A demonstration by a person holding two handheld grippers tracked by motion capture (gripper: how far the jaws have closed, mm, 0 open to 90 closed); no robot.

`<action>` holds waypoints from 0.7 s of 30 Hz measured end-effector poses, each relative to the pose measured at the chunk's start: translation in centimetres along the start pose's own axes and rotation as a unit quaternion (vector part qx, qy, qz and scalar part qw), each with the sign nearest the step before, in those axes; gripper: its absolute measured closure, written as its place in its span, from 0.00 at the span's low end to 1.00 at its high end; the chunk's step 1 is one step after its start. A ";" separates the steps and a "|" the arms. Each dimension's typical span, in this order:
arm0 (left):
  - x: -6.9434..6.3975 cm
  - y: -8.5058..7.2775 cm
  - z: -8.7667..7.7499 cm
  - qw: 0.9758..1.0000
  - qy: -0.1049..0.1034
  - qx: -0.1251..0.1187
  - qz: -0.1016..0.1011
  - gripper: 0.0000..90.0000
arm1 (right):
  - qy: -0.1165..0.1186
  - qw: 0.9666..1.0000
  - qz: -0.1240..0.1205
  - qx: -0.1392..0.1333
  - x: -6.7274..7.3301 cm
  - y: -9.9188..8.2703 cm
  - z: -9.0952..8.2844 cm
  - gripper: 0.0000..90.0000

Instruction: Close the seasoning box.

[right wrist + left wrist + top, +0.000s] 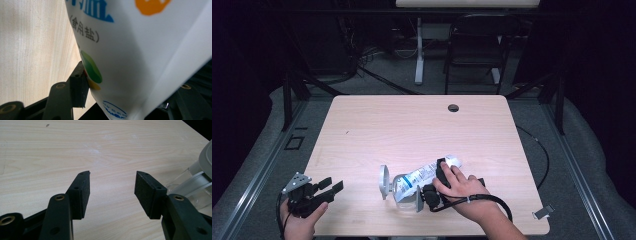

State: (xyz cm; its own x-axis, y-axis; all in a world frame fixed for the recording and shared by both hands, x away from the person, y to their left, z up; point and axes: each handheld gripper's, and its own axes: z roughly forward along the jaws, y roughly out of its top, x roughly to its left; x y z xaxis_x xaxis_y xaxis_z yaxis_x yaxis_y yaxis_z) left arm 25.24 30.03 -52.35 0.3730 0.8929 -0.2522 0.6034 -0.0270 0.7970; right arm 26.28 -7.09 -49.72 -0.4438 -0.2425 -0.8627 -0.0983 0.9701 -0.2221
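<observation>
While my right gripper [443, 176] has its fingers clamped on the salt bag [432, 171] angled into the glass jar [404, 190] lying on the bench [412, 125], left gripper [324, 189] fingers apart and idle, I judge the unsteadied jar may roll, spilling salt.

Left gripper [329, 189] sits low at the near-left, held in the left hand [299, 220], jaws spread wide apart with bare space between the pads, pointing toward the right. Right hand [462, 187] lies over the right gripper [439, 172], knuckles up, forearm running in from the bottom edge, and its jaws stand wide, closed around a white packet [140, 55].
</observation>
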 end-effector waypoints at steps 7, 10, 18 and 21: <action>0.0 0.0 0.0 1.000 0.001 0.000 0.000 0.52 | -0.006 1.000 -0.007 0.003 0.0 0.1 -0.1 0.48; 0.0 0.0 0.0 1.000 0.001 -0.001 0.000 0.52 | -0.006 1.000 -0.008 0.003 0.0 0.1 -0.1 0.48; 0.1 -0.1 0.0 1.000 0.002 -0.002 -0.001 0.52 | -0.007 1.000 -0.014 0.008 -0.1 0.1 -0.2 0.48; 0.1 -0.1 0.0 1.000 0.002 -0.002 -0.001 0.52 | -0.007 1.000 -0.016 0.009 -0.1 0.1 -0.2 0.48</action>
State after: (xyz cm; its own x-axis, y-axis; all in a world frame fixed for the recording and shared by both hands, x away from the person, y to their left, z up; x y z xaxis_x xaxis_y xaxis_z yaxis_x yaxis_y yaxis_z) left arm 25.26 30.13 -52.44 0.3688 0.8948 -0.2518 0.6009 -0.0228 0.7990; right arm 26.14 -6.91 -49.53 -0.4283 -0.2728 -0.8615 -0.0964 0.9617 -0.2566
